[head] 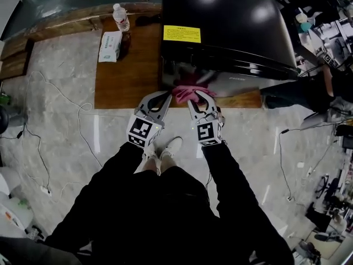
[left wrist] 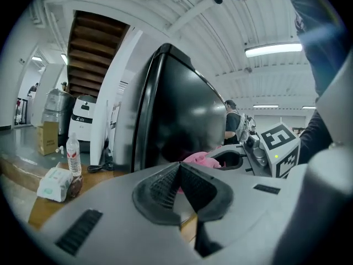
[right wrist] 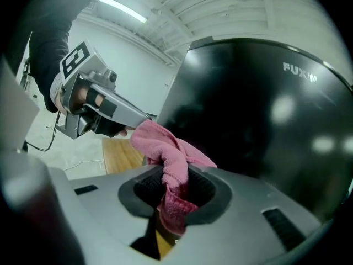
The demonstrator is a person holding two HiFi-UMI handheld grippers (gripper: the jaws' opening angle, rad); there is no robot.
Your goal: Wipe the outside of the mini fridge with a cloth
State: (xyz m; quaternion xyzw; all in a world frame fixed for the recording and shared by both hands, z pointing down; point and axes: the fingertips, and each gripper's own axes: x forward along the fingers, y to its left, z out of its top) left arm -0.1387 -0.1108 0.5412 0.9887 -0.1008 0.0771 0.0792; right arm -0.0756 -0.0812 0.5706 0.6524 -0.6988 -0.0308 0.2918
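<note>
The black mini fridge [head: 220, 26] stands on a wooden platform [head: 127, 73]; its glossy door fills the right gripper view [right wrist: 265, 120] and rises ahead in the left gripper view [left wrist: 182, 104]. A pink cloth [head: 186, 93] hangs bunched at the fridge's lower front edge. My right gripper [head: 197, 96] is shut on the cloth [right wrist: 165, 148], which runs down between its pads [right wrist: 196, 189]. My left gripper [head: 167, 96] is shut, its tip at the cloth's left edge [left wrist: 199, 159], and seems to pinch a corner of it.
A water bottle [head: 121, 17] and a tissue pack [head: 111, 46] lie on the platform left of the fridge. A yellow label [head: 182, 33] sits on the fridge top. Cables [head: 66, 104] trail over the marble floor. A person's legs [head: 292, 95] are at the right.
</note>
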